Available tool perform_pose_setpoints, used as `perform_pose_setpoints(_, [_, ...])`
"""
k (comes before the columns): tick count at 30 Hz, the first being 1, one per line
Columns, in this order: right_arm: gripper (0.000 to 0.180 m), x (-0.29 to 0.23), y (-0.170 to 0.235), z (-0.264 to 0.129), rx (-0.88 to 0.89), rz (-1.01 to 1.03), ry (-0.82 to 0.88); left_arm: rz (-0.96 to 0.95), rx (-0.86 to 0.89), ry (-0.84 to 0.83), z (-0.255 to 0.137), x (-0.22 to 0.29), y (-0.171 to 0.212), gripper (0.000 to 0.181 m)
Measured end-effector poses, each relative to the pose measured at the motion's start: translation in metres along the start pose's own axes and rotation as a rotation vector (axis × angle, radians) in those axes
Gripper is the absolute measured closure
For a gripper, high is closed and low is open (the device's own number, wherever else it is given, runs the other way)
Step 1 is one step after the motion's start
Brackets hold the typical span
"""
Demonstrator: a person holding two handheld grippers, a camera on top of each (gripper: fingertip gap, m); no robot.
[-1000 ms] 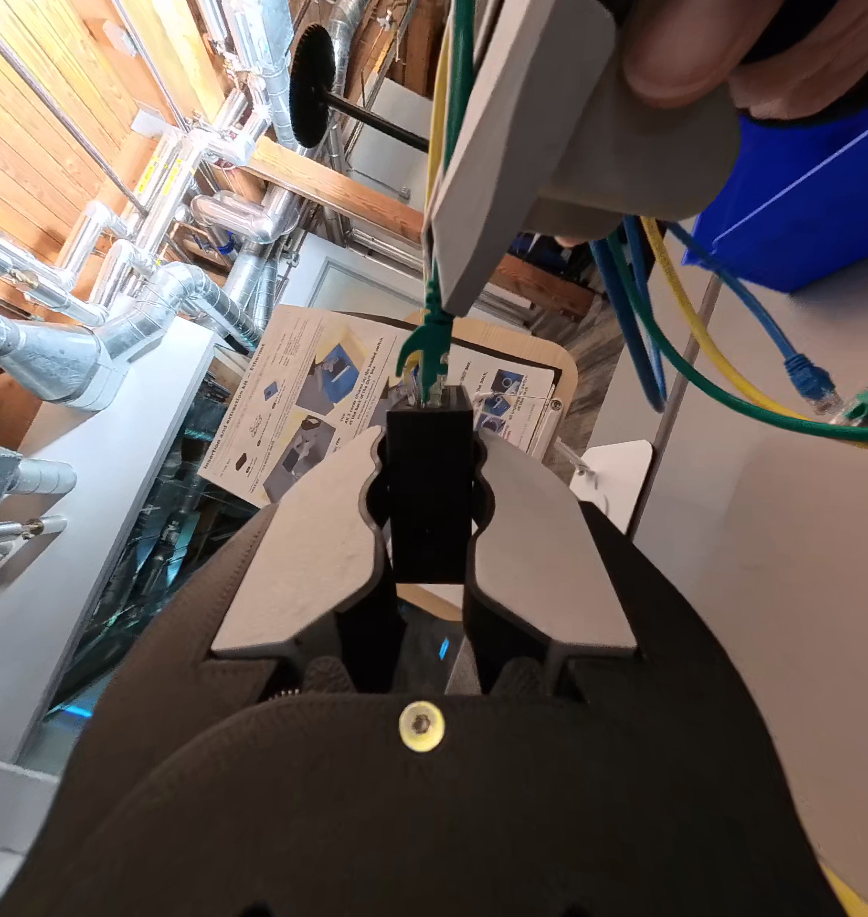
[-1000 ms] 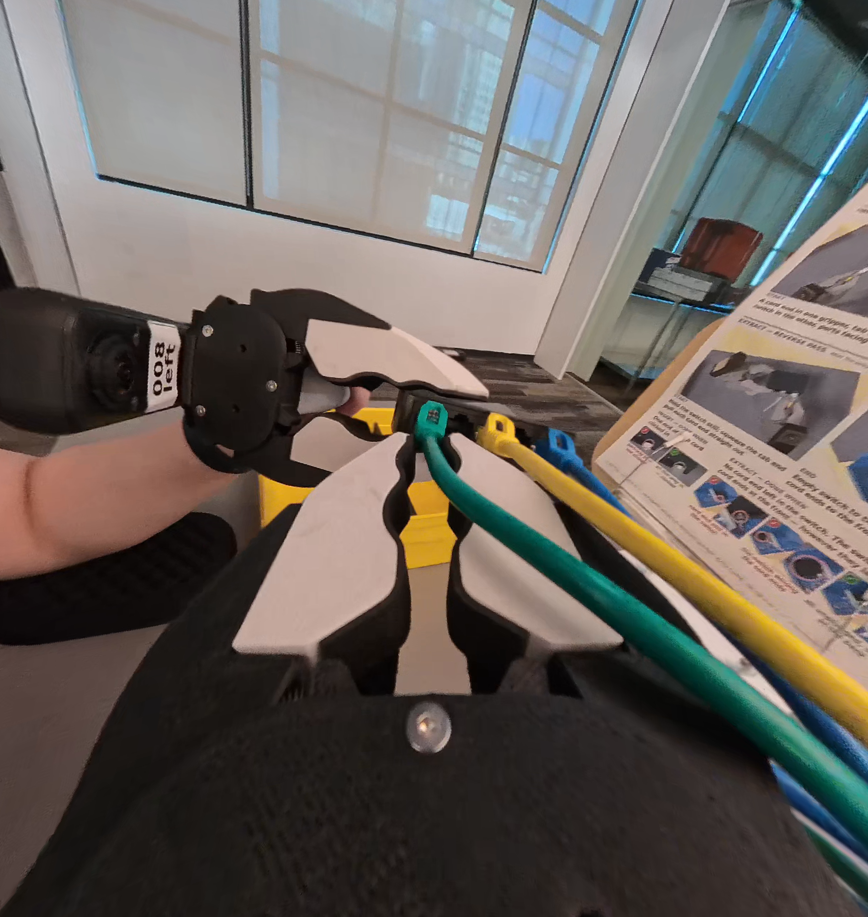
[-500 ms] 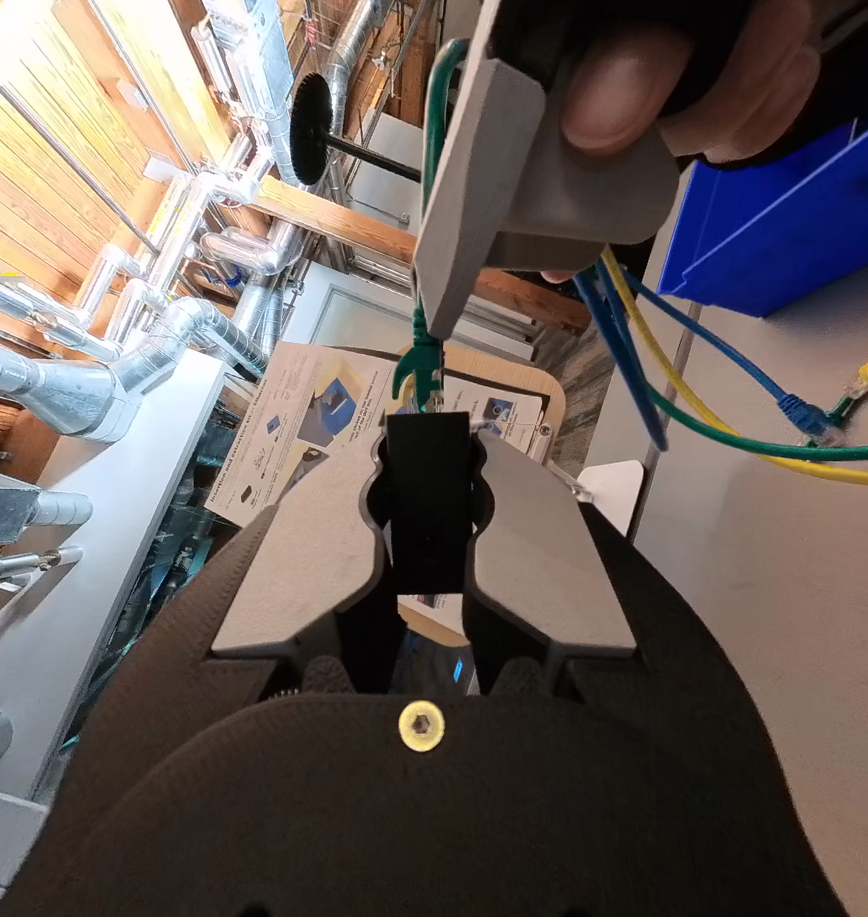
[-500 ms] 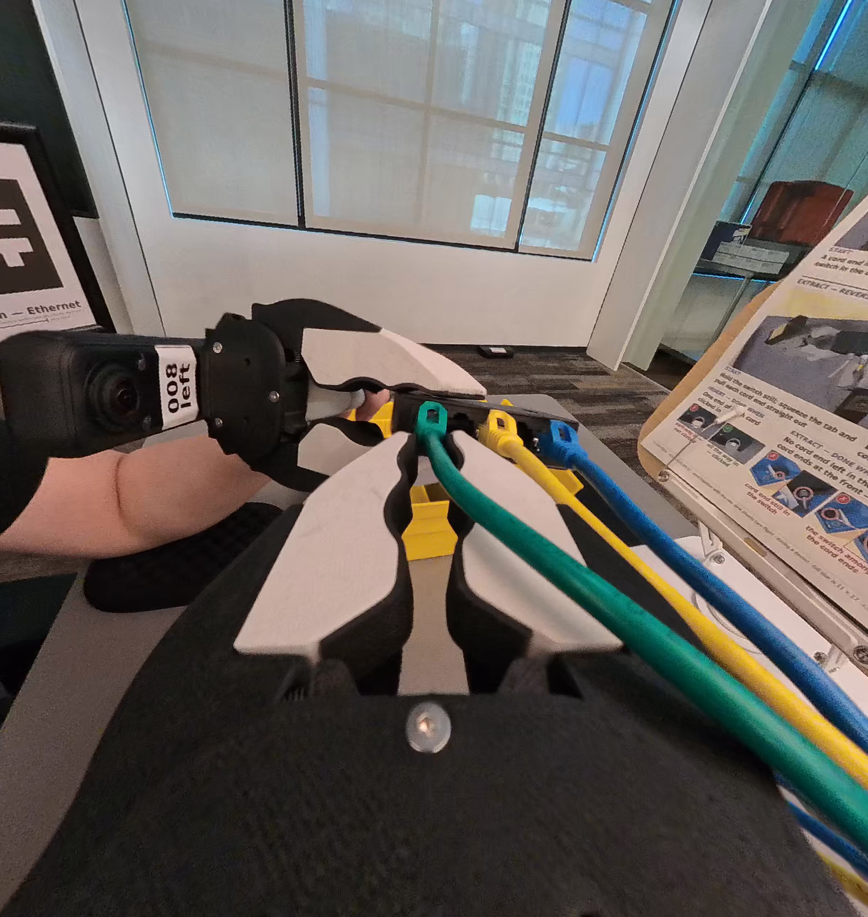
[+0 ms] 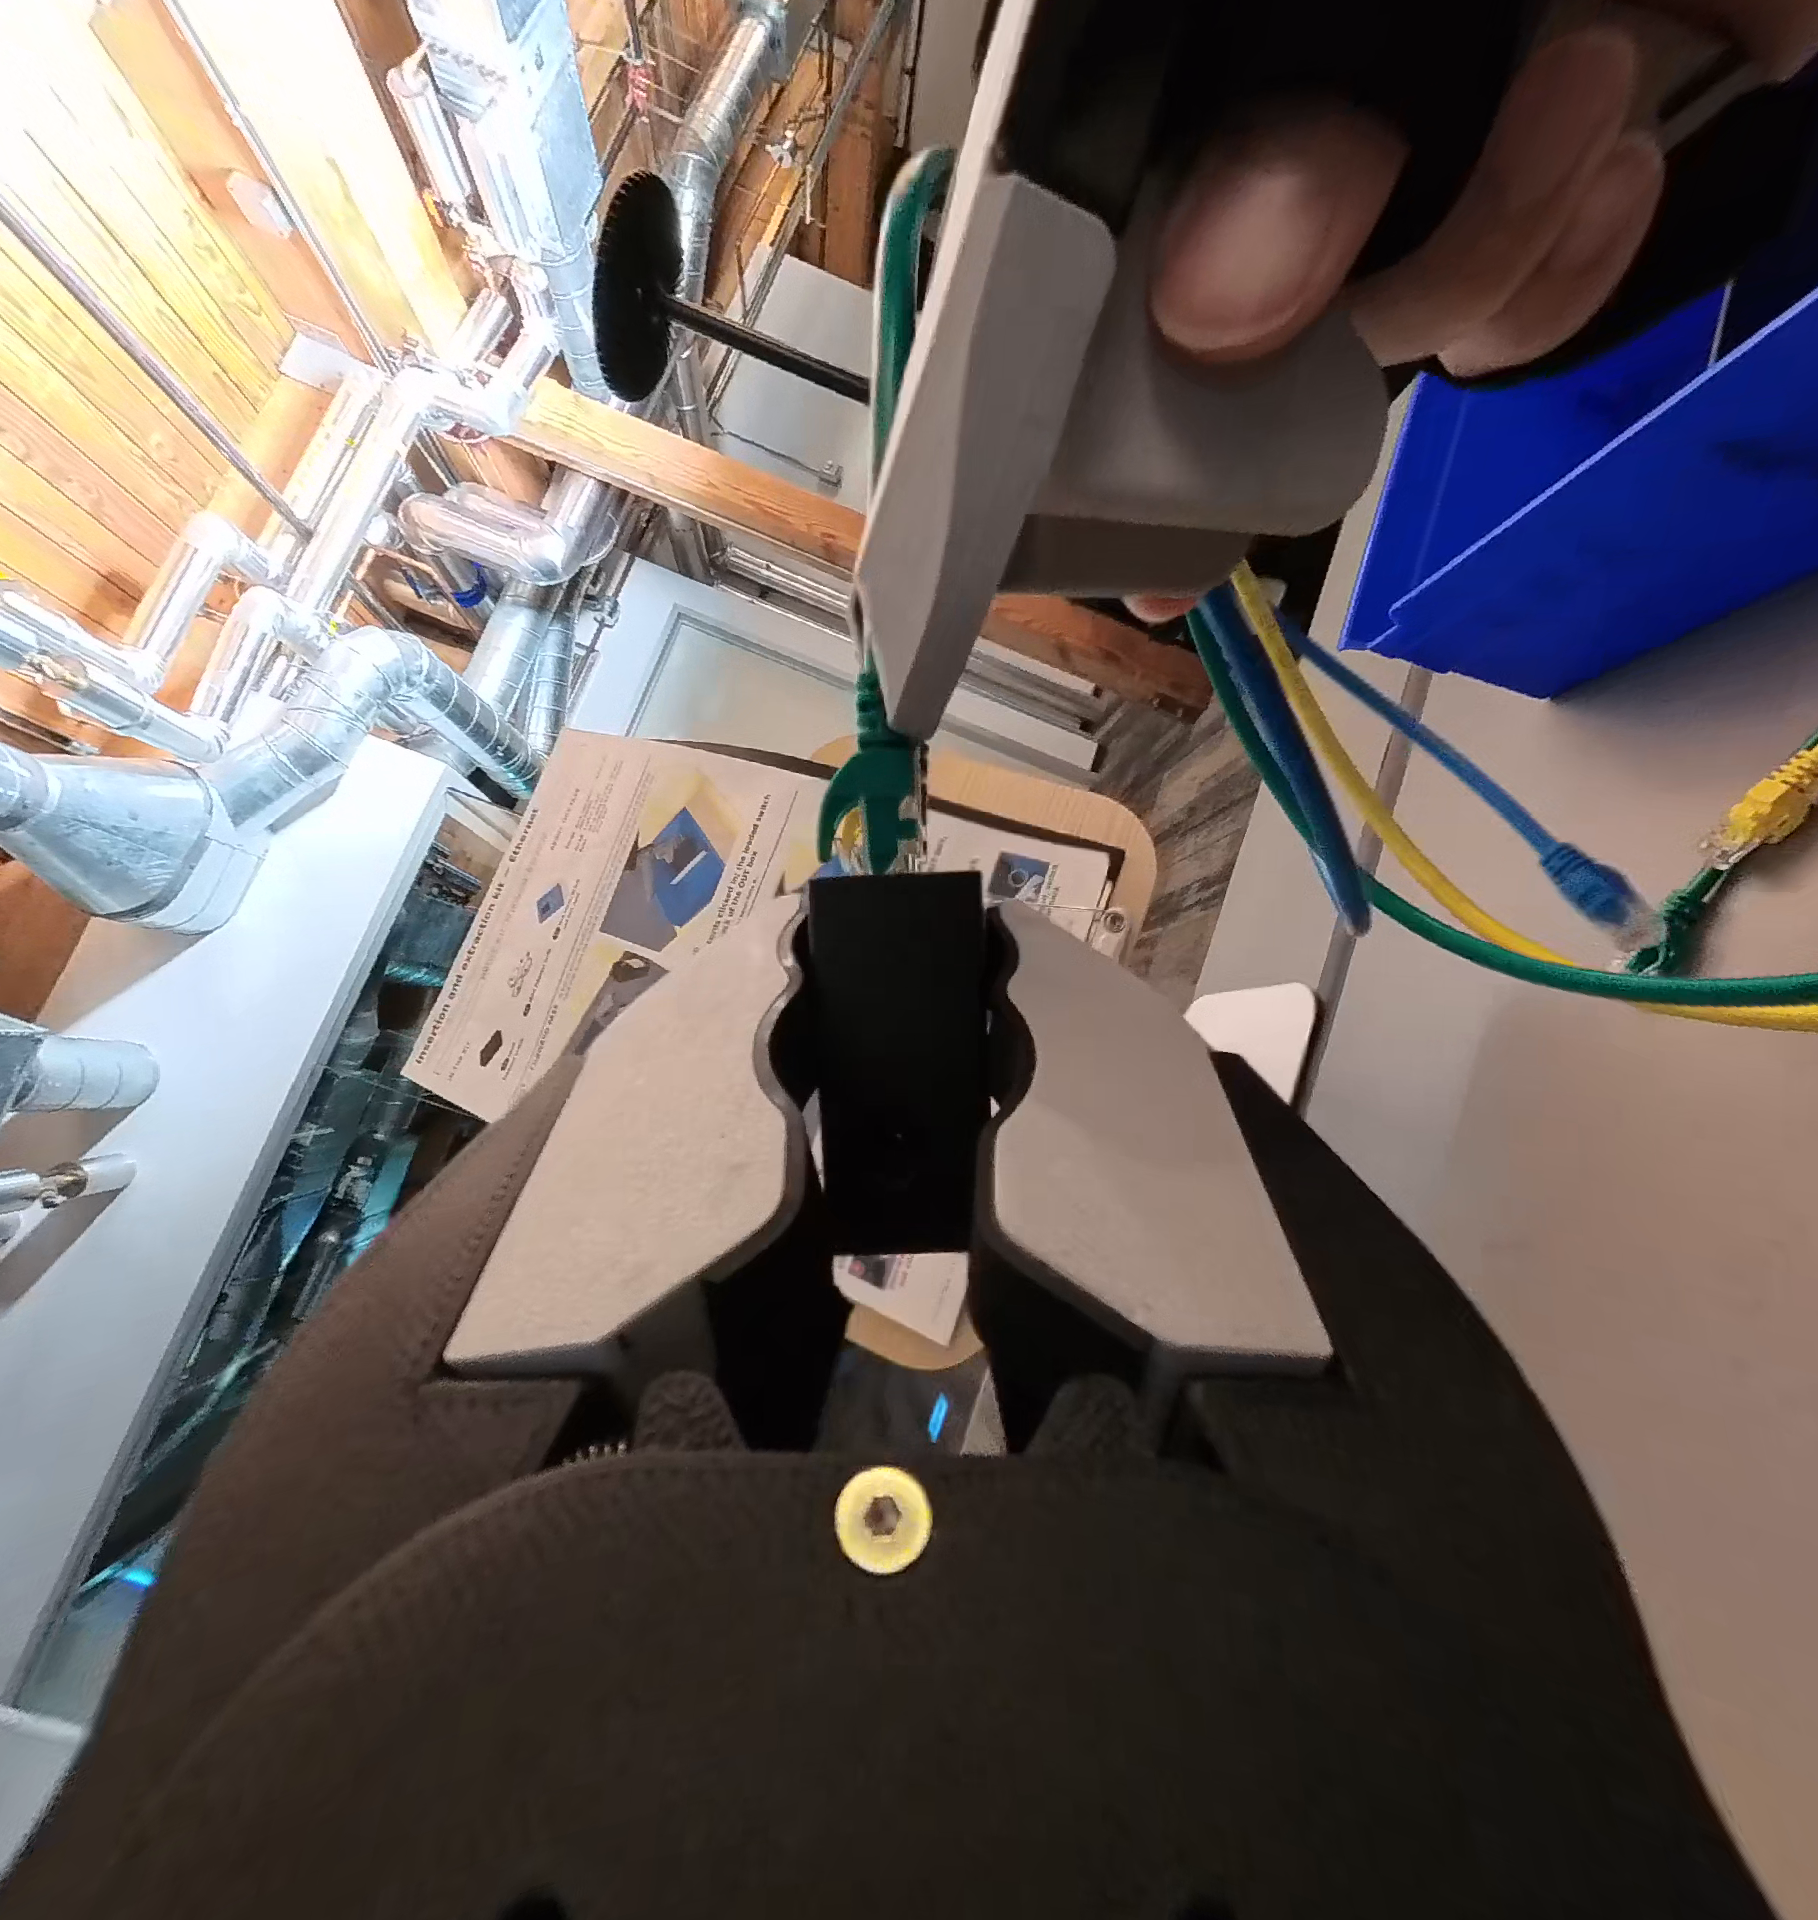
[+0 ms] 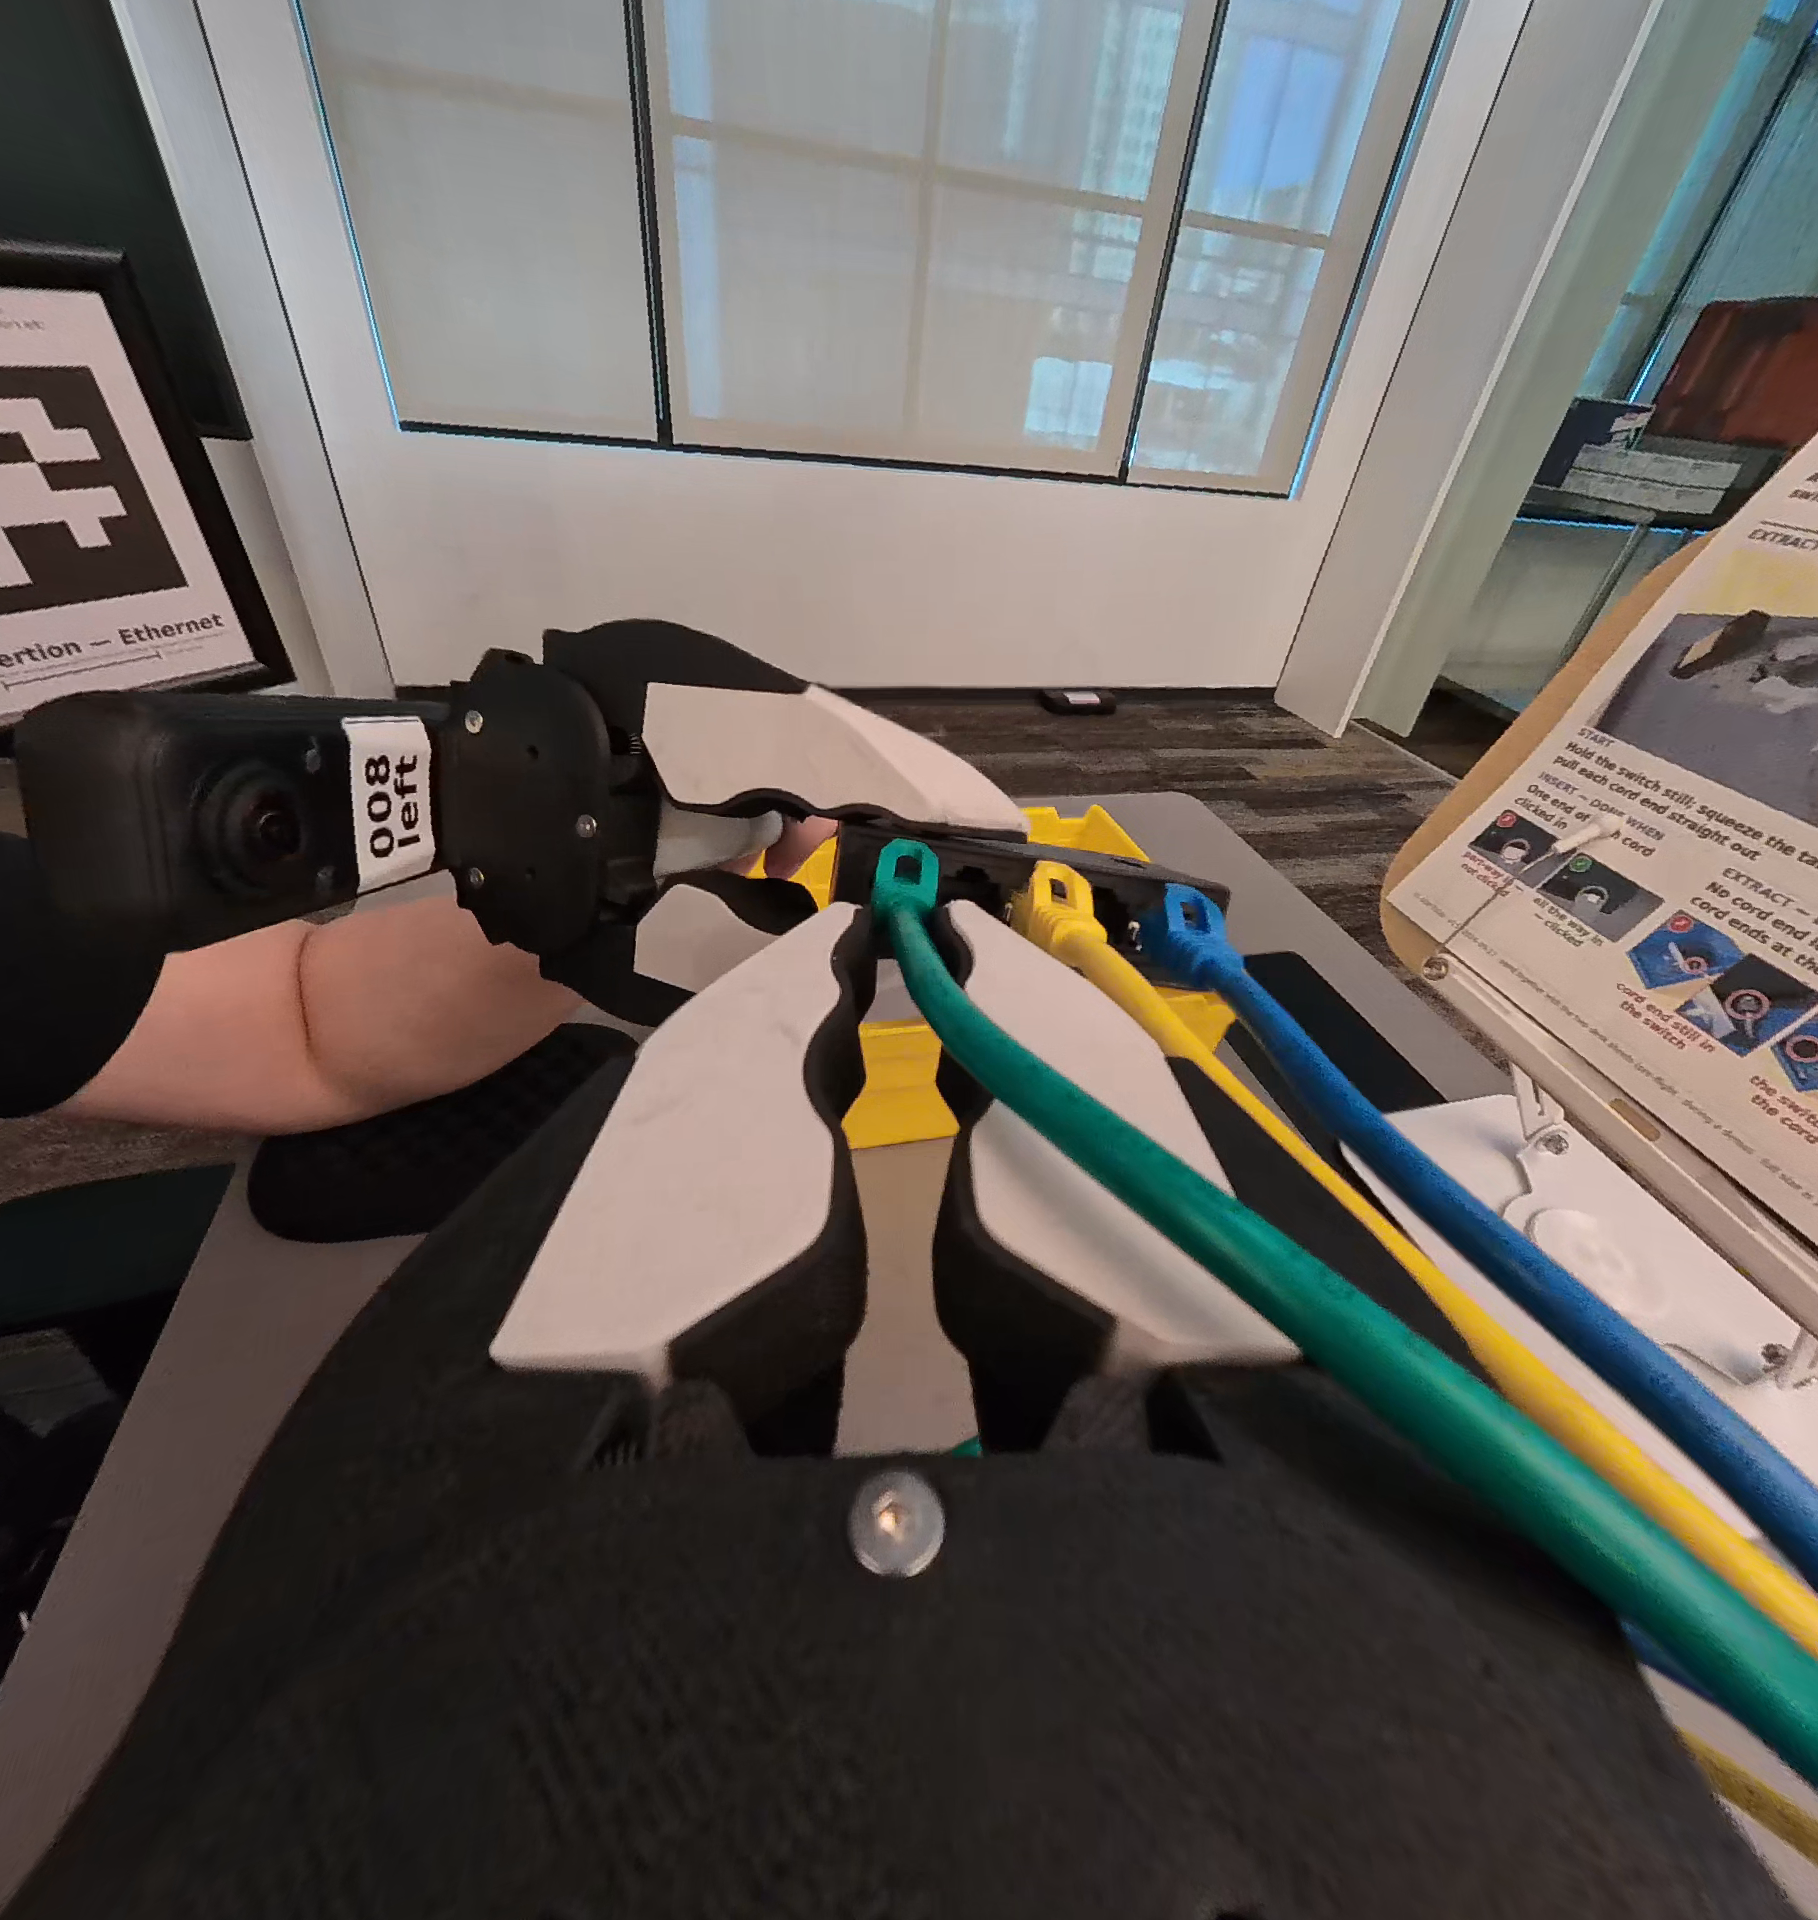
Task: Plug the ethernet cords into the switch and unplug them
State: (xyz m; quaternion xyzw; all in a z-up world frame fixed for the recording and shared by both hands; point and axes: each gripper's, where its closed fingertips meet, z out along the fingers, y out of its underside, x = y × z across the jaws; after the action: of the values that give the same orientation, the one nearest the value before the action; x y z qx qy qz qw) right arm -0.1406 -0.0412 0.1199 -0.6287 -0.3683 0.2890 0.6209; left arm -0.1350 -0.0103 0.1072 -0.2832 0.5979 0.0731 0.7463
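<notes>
1. Both views are bright with even daylight; in the right wrist view it comes through the large window (image 6: 863, 229).
2. Wide-angle lenses bend straight lines near the edges.
3. The fingers (image 5: 1248, 239) close to the left lens are soft and out of focus.
4. Shadows on the surface (image 5: 1663, 1195) are faint.

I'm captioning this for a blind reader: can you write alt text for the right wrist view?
A black switch, held in the left tool, has green, yellow and blue cords plugged in side by side. The right tool closes around the green cord just behind its plug.
</notes>
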Motion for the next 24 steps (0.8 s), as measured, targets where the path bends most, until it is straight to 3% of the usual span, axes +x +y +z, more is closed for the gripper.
perform_pose_setpoints(8, [0.168, 0.003, -0.006, 0.008, 0.033, -0.057, 0.048, 0.031, -0.017, -0.022, -0.002, -0.017, 0.011, 0.153])
perform_pose_setpoints(13, [0.168, -0.021, 0.008, -0.009, -0.2, -0.169, 0.01, -0.043, -0.036, -0.028, -0.008, -0.032, 0.026, 0.152])
perform_pose_setpoints(16, [0.168, -0.047, -0.008, -0.036, -0.217, -0.26, -0.021, -0.142, 0.005, -0.021, -0.012, -0.041, 0.029, 0.152])
perform_pose_setpoints(21, [0.168, -0.063, -0.063, -0.115, 0.042, -0.399, 0.029, -0.282, 0.119, -0.008, -0.028, -0.06, 0.024, 0.152])
perform_pose_setpoints(24, [0.173, -0.035, -0.09, -0.173, 0.289, -0.471, 0.181, -0.392, 0.211, 0.009, -0.04, -0.073, 0.017, 0.152])
